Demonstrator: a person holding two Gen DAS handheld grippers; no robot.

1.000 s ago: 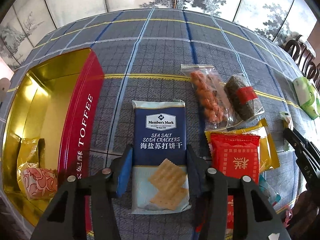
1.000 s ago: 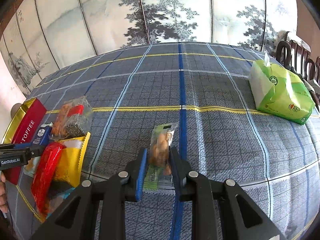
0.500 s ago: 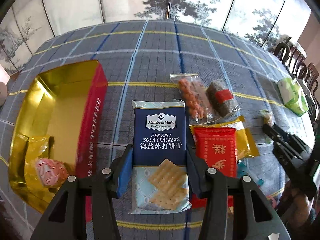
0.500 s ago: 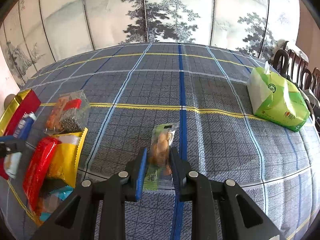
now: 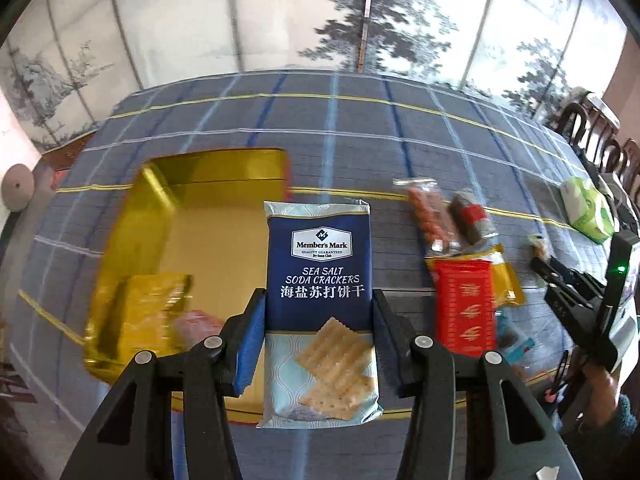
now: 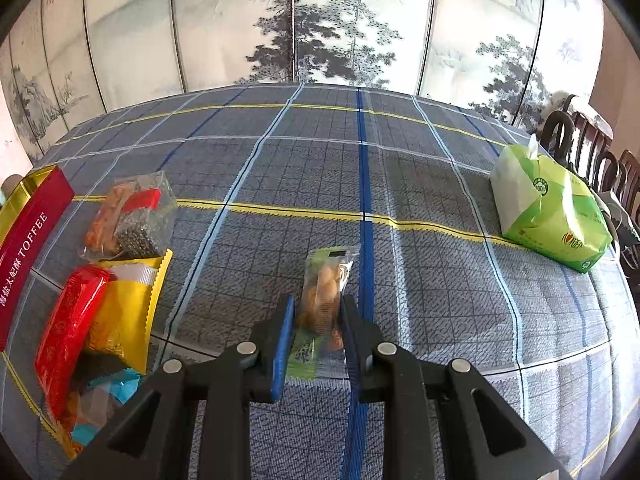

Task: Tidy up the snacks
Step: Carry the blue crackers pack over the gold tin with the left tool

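My left gripper (image 5: 318, 312) is shut on a blue Member's Mark soda cracker pack (image 5: 320, 280) and holds it in the air beside the open gold toffee tin (image 5: 208, 236). The tin holds a gold packet (image 5: 156, 304) and a pink wrapped snack (image 5: 196, 324). My right gripper (image 6: 318, 312) is shut on a small clear and green snack pack (image 6: 324, 292), low over the tablecloth. In the right wrist view the tin's red side (image 6: 28, 240) shows at the far left.
A pile of snacks lies right of the tin: a red pack (image 5: 466, 308), a yellow pack (image 6: 124, 308), two clear bags (image 6: 128, 216). A green tissue pack (image 6: 552, 216) lies at the right. Chairs (image 6: 592, 152) stand past the table's right edge.
My left gripper has lifted the cracker pack and carried it left, toward the tin. My right gripper has stayed almost still with its snack pack.
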